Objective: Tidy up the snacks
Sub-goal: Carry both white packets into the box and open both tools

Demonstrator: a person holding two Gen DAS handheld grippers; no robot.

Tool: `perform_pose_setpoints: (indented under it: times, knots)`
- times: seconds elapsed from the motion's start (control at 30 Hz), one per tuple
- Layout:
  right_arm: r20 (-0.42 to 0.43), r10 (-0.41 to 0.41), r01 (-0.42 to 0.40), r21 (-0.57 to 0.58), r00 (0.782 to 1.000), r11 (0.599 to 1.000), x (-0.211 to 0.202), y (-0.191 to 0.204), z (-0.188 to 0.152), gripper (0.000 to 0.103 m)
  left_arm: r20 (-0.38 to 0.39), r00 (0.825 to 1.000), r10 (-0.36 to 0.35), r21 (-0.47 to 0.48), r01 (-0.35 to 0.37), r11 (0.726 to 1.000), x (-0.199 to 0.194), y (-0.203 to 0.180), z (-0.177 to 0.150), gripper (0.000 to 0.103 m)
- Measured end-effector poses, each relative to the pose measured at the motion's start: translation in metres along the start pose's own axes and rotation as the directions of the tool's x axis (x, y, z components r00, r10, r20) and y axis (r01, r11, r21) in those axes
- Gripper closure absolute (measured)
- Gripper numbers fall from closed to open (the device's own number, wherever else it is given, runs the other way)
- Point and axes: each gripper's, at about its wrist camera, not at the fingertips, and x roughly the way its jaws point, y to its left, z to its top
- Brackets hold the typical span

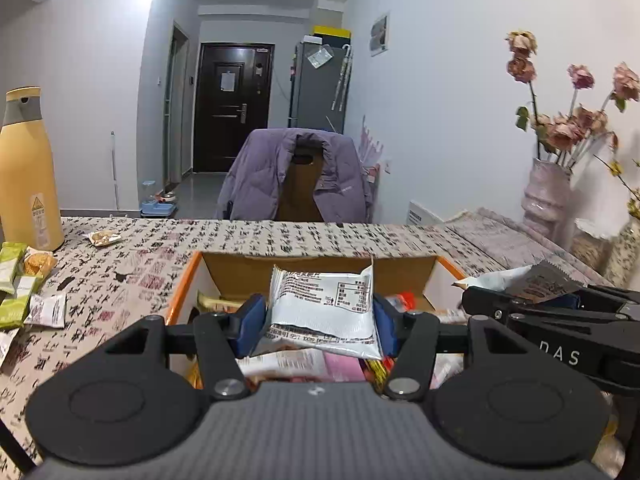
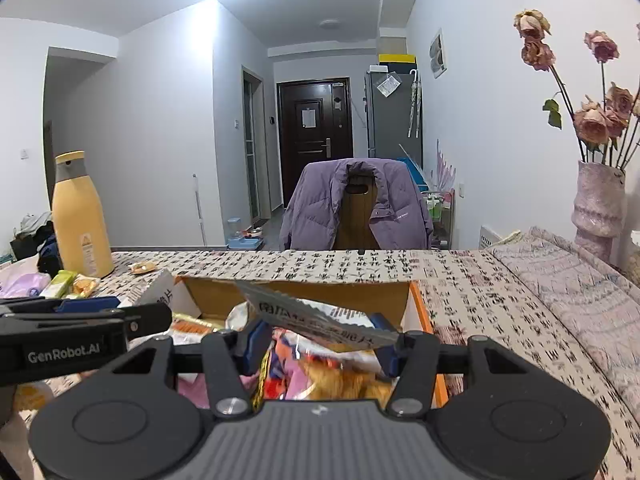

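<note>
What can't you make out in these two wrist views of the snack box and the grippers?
- Left view: cardboard box floor, hidden by the silver packet and left gripper.
- Right view: packet in the right gripper, seen edge-on, label unreadable.
- Left view: green packets, cut off by the left edge.

We read "DAS" in pale letters on the black body of the right gripper (image 1: 520, 300), which reaches in from the right of our left gripper (image 1: 320, 312). "GenRobot.AI" stands on the side of the left gripper as seen from the right wrist. The silver snack packet (image 1: 324, 304) between the left gripper's blue pads carries a printed table and small characters, too fine to read. A yellow warning triangle marks the label of the yellow bottle (image 1: 26, 168), far left of it.
</note>
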Motion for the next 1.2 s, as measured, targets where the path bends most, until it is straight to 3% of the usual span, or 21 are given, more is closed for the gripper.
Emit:
perform_pose_setpoints:
  times: [0.23, 0.4, 0.47, 0.53, 0.6, 0.63, 0.67, 0.97, 1.2]
  knots:
    - [0.009, -0.028, 0.028, -0.003, 1.000, 1.000, 0.041, 0.004, 0.009, 0.050, 0.025, 0.998, 0.056, -0.012, -0.055, 0.998, 0.034, 0.010, 0.007, 0.046]
    - [0.020, -0.029, 0.029, -0.015, 0.999, 0.999, 0.059, 0.004, -0.005, 0.050, 0.017, 0.998, 0.066, -0.010, -0.066, 0.998, 0.049, 0.020, -0.003, 0.043]
    - [-0.006, -0.029, 0.028, -0.034, 1.000, 0.999, 0.065, 0.005, -0.011, 0.050, 0.005, 0.999, 0.054, -0.012, -0.054, 0.998, 0.052, 0.024, -0.006, 0.035]
    - [-0.012, -0.021, 0.021, -0.036, 1.000, 0.999, 0.065, 0.004, -0.013, 0.045, 0.015, 0.999, 0.029, -0.028, -0.028, 0.999, 0.050, 0.030, -0.008, 0.015]
    - [-0.015, -0.002, 0.002, -0.025, 1.000, 1.000, 0.062, 0.002, -0.014, 0.020, 0.040, 0.999, 0.022, -0.049, -0.020, 0.999, 0.044, 0.036, -0.008, 0.000]
    - [-0.005, 0.003, -0.003, -0.017, 1.000, 1.000, 0.060, 0.000, -0.014, 0.002, 0.053, 0.998, 0.017, -0.062, -0.014, 0.998, 0.042, 0.039, -0.007, 0.000]
    - [0.007, -0.002, 0.002, -0.012, 1.000, 1.000, 0.058, -0.001, -0.014, 0.000, 0.066, 0.998, 0.012, -0.078, -0.007, 0.997, 0.039, 0.042, -0.007, 0.000]
    - [0.033, -0.006, 0.006, -0.015, 0.999, 1.000, 0.052, -0.003, -0.010, 0.000, 0.078, 0.996, 0.030, -0.057, -0.025, 0.998, 0.033, 0.035, -0.001, 0.000]
    - [0.041, -0.017, 0.019, -0.030, 0.999, 0.999, 0.012, 0.003, 0.003, 0.000, 0.142, 0.989, 0.046, -0.011, -0.045, 0.999, -0.016, 0.025, 0.006, 0.000]
